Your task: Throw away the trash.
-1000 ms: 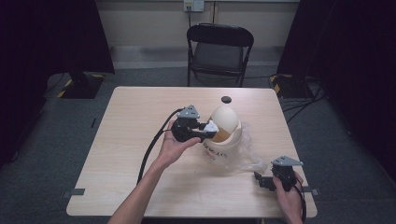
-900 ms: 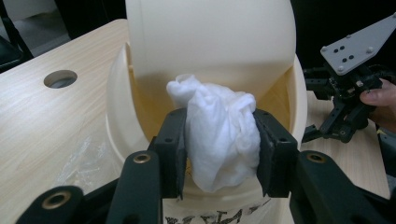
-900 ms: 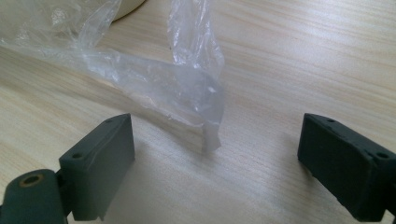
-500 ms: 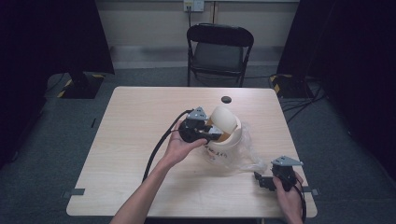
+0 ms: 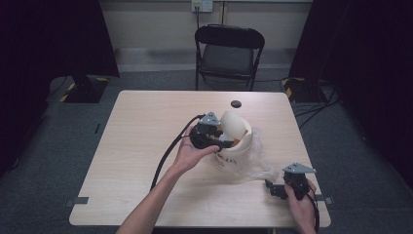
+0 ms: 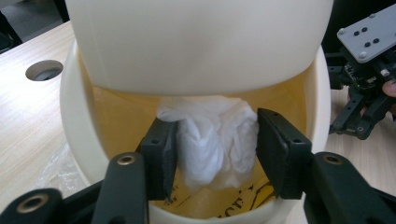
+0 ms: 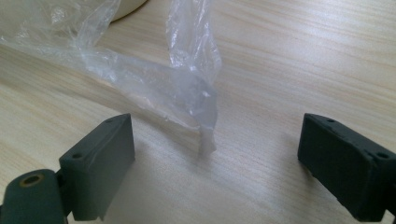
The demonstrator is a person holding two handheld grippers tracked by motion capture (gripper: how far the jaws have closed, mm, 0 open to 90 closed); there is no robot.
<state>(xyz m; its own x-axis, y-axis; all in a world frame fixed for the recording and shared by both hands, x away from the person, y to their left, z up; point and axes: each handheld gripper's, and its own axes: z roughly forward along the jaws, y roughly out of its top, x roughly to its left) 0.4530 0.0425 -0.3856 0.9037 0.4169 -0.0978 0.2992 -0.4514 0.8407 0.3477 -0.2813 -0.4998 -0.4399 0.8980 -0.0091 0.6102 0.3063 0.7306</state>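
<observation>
- You face a pale wooden table (image 5: pixel 146 126) on grey carpet (image 5: pixel 53 161).
- Beyond it, a black folding chair (image 5: pixel 229 51) stands by the far cream wall (image 5: pixel 156 22).
- Dark curtains (image 5: pixel 48 39) hang left and right.

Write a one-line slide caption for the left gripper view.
Left tongs, jaws just opening, straddle a crumpled white tissue wad inside the cream swing-lid bin.

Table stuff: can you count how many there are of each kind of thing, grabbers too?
Grippers: 2, the left gripper and the right gripper
Cream bins with a swing lid: 1, bin
White crumpled wads: 1, wad inside the bin, between the left jaws
Clear plastic bags: 1, bag
Total: 5
</observation>
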